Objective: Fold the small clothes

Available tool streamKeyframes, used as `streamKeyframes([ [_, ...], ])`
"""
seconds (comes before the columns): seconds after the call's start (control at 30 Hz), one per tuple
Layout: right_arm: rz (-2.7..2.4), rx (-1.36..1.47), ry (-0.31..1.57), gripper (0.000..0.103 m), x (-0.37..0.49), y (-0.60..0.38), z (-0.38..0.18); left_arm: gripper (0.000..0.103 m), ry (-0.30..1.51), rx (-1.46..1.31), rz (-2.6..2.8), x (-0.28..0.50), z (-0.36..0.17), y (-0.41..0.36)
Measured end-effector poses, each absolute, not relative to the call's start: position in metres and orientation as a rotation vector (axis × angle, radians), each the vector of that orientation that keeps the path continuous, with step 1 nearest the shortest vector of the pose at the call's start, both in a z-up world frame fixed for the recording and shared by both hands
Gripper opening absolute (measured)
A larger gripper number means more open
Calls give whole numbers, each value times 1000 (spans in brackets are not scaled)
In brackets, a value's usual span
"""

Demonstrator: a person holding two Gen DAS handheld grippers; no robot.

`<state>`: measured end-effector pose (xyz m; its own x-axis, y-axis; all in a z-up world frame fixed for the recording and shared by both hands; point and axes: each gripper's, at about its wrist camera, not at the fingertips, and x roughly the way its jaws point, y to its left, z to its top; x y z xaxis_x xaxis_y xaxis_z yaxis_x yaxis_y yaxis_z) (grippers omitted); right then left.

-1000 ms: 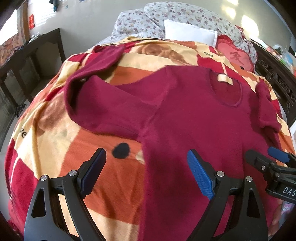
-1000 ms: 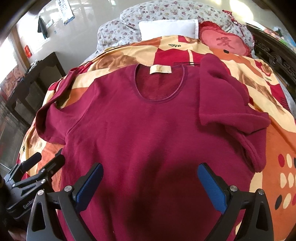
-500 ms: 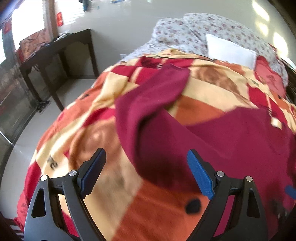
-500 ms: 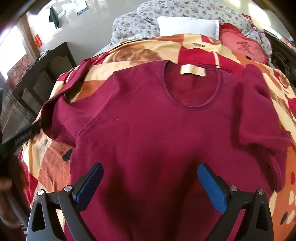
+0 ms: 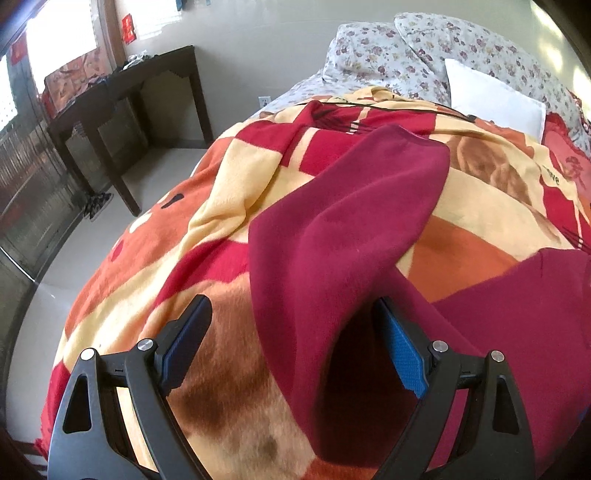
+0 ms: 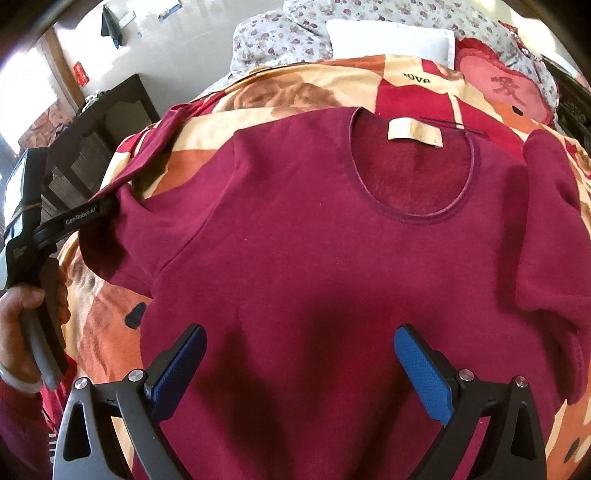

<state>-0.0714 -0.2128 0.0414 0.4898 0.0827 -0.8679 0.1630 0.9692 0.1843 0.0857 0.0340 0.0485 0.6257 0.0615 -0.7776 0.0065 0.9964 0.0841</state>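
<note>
the left hand-held gripper gapes wide around the maroon shirt's sleeve near the bed's left edge; the right hand-held gripper hovers wide over the hem. soft, light, floppy knit; pinch the sleeve cuff.

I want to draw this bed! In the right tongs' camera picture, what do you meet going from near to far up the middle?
Dark red knit shirt → its cream neck label → orange-and-red patterned blanket → plain white pillow → flowered pillow.

maroon sweater | flat, front up, neckline far | left sleeve outstretched | on blanket
</note>
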Motion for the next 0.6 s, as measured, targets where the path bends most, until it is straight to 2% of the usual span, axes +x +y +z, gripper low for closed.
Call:
streamKeyframes([
  [0.13, -49, 258, 1064, 101, -70, -214, 39, 89, 885, 94, 27, 92, 47, 34],
  [0.17, -49, 259, 1064, 101, -70, -215, 39, 85, 882, 93, 25, 94, 47, 35],
  [0.2, -50, 261, 1063, 101, -70, -216, 40, 80, 882, 92, 22, 95, 46, 35],
  [0.27, -53, 265, 1061, 101, -71, -217, 40, 55, 903, 83, 10, 100, 44, 35],
  [0.3, -54, 266, 1061, 101, -72, -218, 40, 50, 911, 67, 4, 101, 42, 37],
  [0.37, -58, 268, 1063, 101, -73, -219, 40, 27, 912, 52, 20, 103, 43, 40],
  [0.43, -64, 272, 1062, 101, -74, -223, 41, 20, 914, 43, 14, 104, 45, 41],
  [0.47, -67, 276, 1061, 101, -75, -225, 41, 14, 914, 28, 2, 102, 47, 43],
  [0.6, -78, 301, 1059, 101, -79, -236, 39, 12, 898, -18, -68, 89, 66, 42],
])
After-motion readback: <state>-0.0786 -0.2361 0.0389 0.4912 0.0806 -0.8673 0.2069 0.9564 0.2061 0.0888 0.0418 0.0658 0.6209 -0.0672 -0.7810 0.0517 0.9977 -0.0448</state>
